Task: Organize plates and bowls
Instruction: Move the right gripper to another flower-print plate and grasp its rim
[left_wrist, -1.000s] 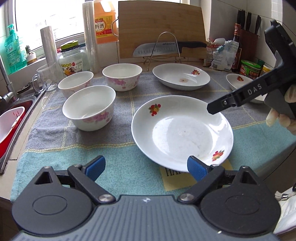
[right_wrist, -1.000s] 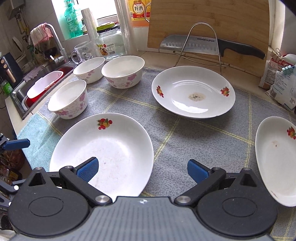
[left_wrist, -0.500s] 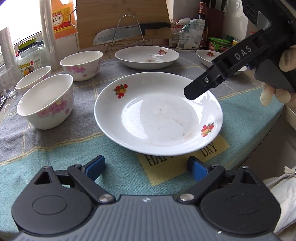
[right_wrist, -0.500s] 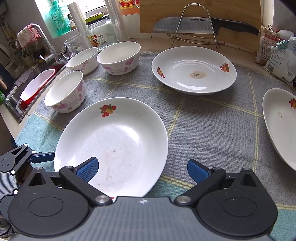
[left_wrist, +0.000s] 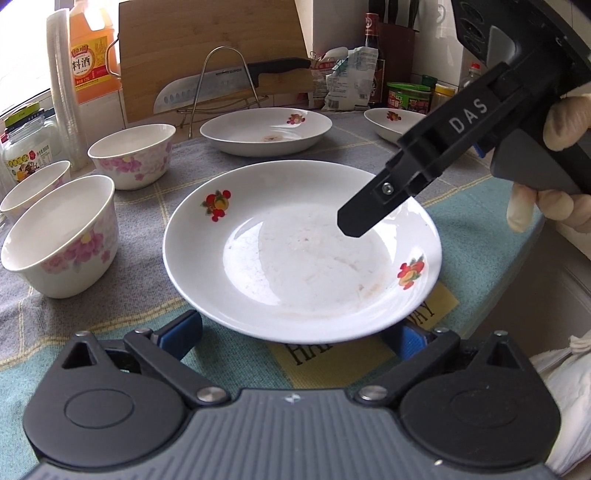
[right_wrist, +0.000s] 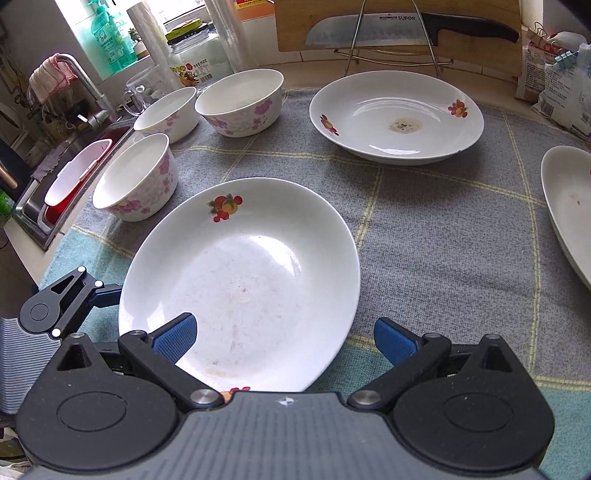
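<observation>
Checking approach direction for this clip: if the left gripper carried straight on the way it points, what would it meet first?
Most likely the nearest plate: its near rim already sits between the left gripper's opening jaws, untouched by the pads. Depth is uncertain; the towel beneath could come first.
</observation>
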